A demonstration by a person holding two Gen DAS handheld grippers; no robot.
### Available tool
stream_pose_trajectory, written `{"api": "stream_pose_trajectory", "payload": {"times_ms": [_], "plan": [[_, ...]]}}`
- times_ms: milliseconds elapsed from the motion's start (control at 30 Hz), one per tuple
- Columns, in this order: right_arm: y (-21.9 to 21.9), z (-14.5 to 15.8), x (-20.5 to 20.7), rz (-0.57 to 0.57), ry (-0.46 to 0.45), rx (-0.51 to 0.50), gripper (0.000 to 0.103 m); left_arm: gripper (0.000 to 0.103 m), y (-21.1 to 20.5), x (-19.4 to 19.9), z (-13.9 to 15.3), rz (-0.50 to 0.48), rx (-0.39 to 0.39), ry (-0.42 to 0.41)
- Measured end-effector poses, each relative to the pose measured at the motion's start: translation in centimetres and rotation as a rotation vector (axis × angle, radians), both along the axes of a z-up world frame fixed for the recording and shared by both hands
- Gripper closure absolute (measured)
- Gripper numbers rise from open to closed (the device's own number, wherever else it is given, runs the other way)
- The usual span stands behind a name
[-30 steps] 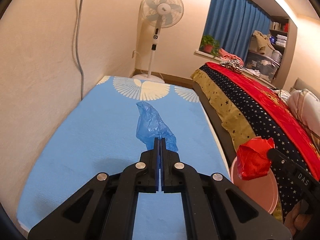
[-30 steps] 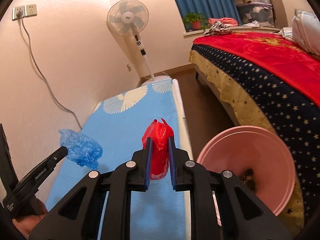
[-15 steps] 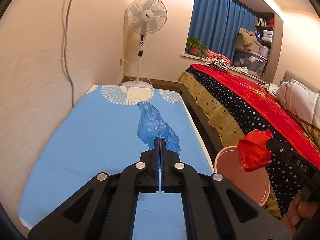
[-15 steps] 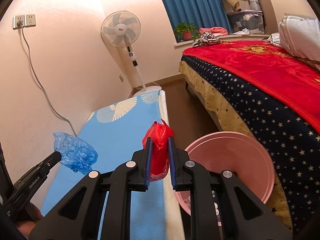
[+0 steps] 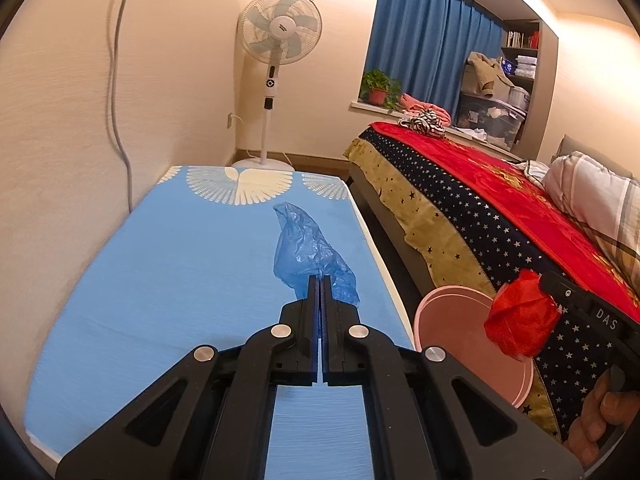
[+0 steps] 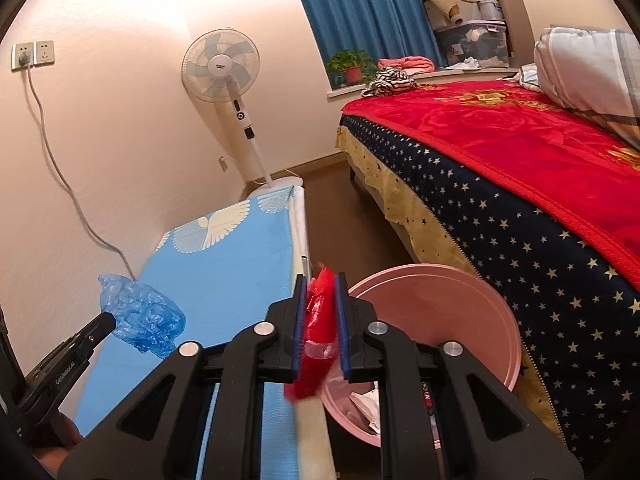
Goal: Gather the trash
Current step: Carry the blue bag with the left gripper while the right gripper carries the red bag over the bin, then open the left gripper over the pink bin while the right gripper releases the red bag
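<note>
A crumpled blue plastic bag hangs from my left gripper, which is shut on it above the blue-covered table. In the right wrist view the same blue bag shows at the tip of the left gripper. My right gripper has a red plastic bag between its blue pads, and its jaws are closing on it. It hovers over the table's right edge, beside the pink bin. From the left wrist view, the red bag hangs over the pink bin.
Paper scraps lie inside the bin. A bed with a red and star-patterned cover runs along the right, with a narrow floor strip between it and the table. A standing fan is at the far end, and a cable hangs down the left wall.
Both grippers have shifted right with their bags still in them. The red bag has come from over the table to its right edge, close by the pink bin.
</note>
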State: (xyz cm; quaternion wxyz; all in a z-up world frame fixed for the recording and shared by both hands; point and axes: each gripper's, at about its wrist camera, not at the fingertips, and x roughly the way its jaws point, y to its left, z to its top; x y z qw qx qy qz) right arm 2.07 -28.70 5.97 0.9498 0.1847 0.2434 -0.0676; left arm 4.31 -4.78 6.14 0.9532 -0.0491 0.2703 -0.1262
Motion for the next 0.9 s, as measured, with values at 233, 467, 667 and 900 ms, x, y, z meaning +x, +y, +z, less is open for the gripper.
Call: {"api": "stream_pose_trajectory", "payload": {"times_ms": [233, 467, 667, 900], "plan": [[-0.8, -0.5, 0.4, -0.022, 0.009, -0.002, 0.103, 0.103, -1.1, 0.5, -0.7, -0.019, -0.002, 0.010], [-2.3, -0.8, 0.4, -0.074, 0.015, 0.011, 0.103, 0.103, -2.2, 1.2, -1.4, -0.044, -0.010, 0.026], [-4.2, -1.3, 0.2, -0.145, 0.032, 0.034, 0.099, 0.103, -4.7, 1.3, -2.0, -0.110, -0.018, 0.030], [-5.7, -1.6, -0.3, -0.217, 0.045, 0.040, 0.045, 0.103, -8.6, 1.5, -3.0, -0.230, -0.049, 0.056]]}}
